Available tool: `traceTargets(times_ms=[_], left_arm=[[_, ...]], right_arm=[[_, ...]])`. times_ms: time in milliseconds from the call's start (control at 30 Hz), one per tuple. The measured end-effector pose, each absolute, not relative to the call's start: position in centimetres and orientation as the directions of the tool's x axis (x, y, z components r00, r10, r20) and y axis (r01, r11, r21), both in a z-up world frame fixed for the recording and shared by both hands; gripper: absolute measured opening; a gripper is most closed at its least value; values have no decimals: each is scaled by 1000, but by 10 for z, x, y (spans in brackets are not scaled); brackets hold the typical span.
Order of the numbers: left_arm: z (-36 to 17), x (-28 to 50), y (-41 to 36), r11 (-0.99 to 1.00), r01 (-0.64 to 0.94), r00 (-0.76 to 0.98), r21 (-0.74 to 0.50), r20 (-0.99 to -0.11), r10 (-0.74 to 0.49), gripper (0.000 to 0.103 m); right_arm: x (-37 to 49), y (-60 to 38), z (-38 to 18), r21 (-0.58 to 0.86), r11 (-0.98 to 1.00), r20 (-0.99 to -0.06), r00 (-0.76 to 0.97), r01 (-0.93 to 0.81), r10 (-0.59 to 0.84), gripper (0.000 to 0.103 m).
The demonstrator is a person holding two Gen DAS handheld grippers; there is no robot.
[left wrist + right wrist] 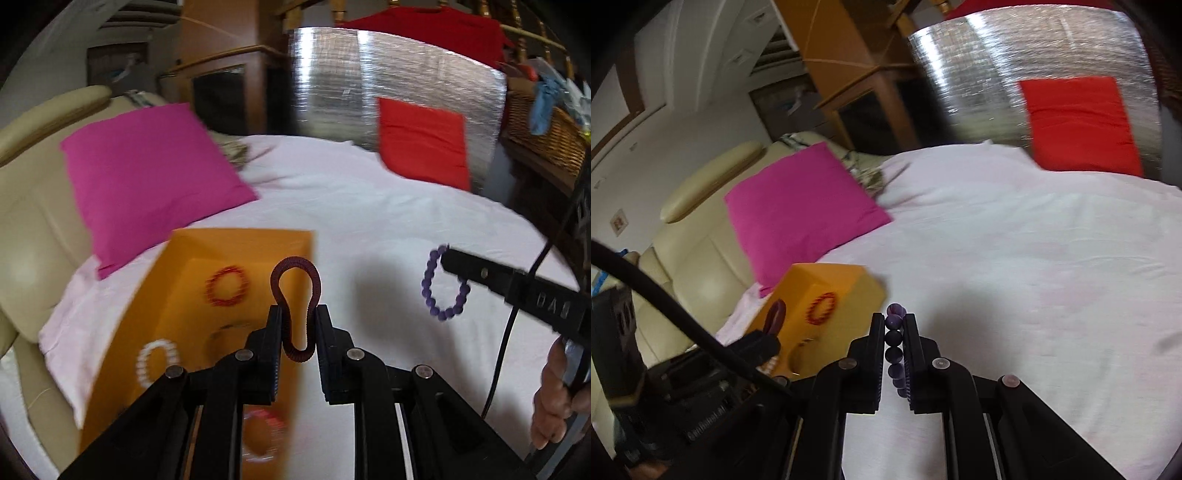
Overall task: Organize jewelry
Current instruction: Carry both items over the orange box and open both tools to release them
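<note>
My left gripper [298,312] is shut on a dark maroon coil bracelet [295,269], held above the right edge of an orange box [166,291]. The box holds a red bracelet [226,286], a white bead bracelet [157,362], a pink one [264,432] and a thin dark one [229,328]. My right gripper [894,319] is shut on a purple bead bracelet [894,341], held above the white sheet [1015,277] to the right of the box [827,291]. In the left wrist view the right gripper [448,254] shows with the purple bracelet [445,284] hanging.
A magenta cushion [147,177] lies behind the box beside a cream sofa [29,221]. A red cushion [423,142] leans on a silver foil panel [369,85] at the back. A wicker basket [546,133] stands at the right.
</note>
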State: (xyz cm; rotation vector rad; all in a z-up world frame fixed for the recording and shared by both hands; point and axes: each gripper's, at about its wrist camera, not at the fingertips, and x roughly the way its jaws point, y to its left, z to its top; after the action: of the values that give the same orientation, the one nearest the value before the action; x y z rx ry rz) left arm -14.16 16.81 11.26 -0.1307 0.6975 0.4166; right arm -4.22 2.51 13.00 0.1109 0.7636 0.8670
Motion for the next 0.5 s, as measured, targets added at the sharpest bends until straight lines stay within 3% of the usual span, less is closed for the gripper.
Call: traceTargets(times_ms=[233, 500], left_arm=[[97, -166, 213, 835, -547, 597, 62, -670, 441, 18], [84, -166, 231, 812, -573, 531, 110, -705, 470, 18]], right_arm=[[-52, 94, 124, 389, 616, -585, 333, -685, 739, 11], [-55, 139, 94, 364, 622, -649, 291, -693, 703, 11]])
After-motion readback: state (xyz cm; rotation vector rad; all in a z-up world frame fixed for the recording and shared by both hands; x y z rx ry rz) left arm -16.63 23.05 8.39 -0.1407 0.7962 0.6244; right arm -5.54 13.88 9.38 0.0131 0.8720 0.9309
